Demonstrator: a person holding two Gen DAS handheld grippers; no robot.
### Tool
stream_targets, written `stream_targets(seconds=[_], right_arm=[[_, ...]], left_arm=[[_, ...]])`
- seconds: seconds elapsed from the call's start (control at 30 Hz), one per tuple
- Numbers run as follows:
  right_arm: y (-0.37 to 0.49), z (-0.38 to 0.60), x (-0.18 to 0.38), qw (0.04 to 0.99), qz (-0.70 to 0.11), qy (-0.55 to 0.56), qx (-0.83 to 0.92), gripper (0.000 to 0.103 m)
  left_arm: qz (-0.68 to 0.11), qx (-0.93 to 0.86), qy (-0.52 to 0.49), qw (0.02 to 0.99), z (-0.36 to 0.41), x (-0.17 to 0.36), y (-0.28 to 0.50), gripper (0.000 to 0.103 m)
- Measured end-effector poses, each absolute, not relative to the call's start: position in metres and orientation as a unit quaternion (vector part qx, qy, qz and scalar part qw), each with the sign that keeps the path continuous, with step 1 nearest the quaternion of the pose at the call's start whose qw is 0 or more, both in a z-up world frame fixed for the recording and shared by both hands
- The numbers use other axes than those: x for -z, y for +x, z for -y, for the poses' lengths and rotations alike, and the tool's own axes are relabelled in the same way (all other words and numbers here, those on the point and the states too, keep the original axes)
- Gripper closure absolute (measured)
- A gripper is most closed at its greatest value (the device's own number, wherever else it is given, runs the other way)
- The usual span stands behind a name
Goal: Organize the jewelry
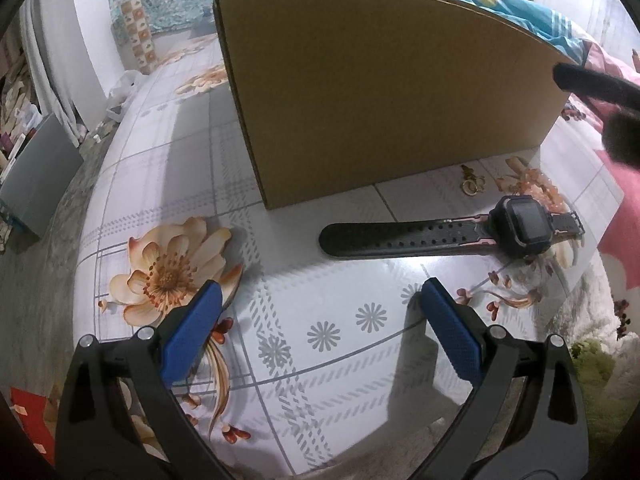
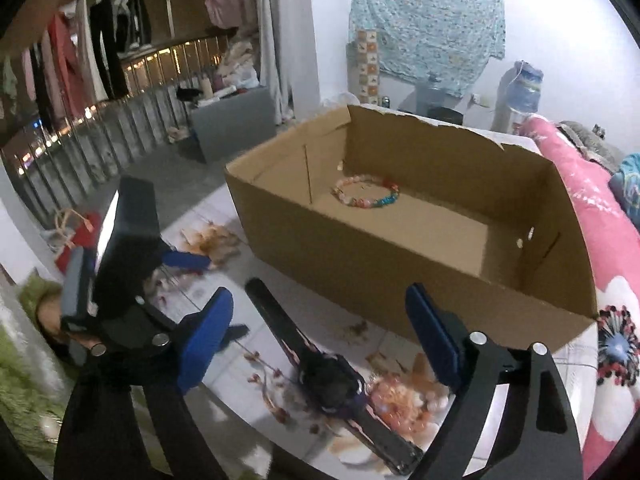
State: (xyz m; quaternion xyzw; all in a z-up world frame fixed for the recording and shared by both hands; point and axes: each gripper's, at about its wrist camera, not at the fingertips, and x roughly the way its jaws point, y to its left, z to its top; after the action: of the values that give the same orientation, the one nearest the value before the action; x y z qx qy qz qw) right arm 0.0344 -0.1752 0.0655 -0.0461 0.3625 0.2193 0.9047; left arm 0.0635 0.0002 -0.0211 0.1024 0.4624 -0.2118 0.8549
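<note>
Right gripper (image 2: 320,312): spread, empty.
Left gripper (image 1: 320,300): spread, empty.
Surface: floral tablecloth (image 1: 280,360).
Watch (image 2: 332,384): between right gripper's fingers.
Bracelet (image 2: 366,196): inside cardboard box (image 2: 360,264).

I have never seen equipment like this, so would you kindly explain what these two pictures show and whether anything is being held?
A person holds a pair of hand-held tongs in each hand, each carrying a wide-angle camera looking along its blue pads. One picture is from the left tongs, the other from the right tongs. Both stand open and hold nothing. On the flowered tablecloth stands an open cardboard box with a beaded bracelet inside. In front of it lie a dark wristwatch, which the right tongs hang over, and some small gold rings.
</note>
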Motion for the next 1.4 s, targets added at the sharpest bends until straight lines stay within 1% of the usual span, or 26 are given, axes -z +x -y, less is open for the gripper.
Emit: stream_targets(seconds=[0.07, 0.2, 0.27, 0.37, 0.63, 0.97, 1.13, 1.3, 1.4], right_arm=[[0.04, 0.178, -0.069, 0.901, -0.366, -0.028, -0.231, 0.025], [0.05, 0.187, -0.076, 0.893, -0.367, 0.026, -0.258, 0.03], [0.055, 0.19, -0.076, 0.887, -0.374, 0.047, -0.266, 0.036], [0.059, 0.194, -0.078, 0.882, -0.371, 0.077, -0.279, 0.04], [0.07, 0.193, -0.078, 0.872, -0.371, 0.118, -0.296, 0.044], [0.053, 0.185, -0.085, 0.874, -0.367, 0.108, -0.299, 0.044], [0.027, 0.197, -0.086, 0.888, -0.371, 0.092, -0.255, 0.044], [0.002, 0.212, -0.068, 0.894, -0.399, 0.086, -0.187, 0.044], [-0.011, 0.215, -0.05, 0.891, -0.42, 0.083, -0.15, 0.051]], left_arm=[[-0.461, 0.215, 0.104, 0.855, 0.0, 0.021, 0.065, 0.007], [-0.456, 0.22, 0.105, 0.856, 0.001, 0.021, 0.065, 0.007], [-0.455, 0.22, 0.105, 0.856, 0.002, 0.021, 0.066, 0.007], [-0.455, 0.223, 0.106, 0.856, 0.001, 0.021, 0.067, 0.007], [-0.46, 0.225, 0.108, 0.852, 0.002, 0.021, 0.072, 0.007], [-0.458, 0.218, 0.104, 0.855, 0.004, 0.022, 0.075, 0.007], [-0.446, 0.214, 0.098, 0.864, 0.002, 0.024, 0.071, 0.007], [-0.435, 0.207, 0.087, 0.872, 0.0, 0.024, 0.068, 0.007], [-0.436, 0.209, 0.058, 0.873, -0.005, 0.021, 0.068, 0.007]])
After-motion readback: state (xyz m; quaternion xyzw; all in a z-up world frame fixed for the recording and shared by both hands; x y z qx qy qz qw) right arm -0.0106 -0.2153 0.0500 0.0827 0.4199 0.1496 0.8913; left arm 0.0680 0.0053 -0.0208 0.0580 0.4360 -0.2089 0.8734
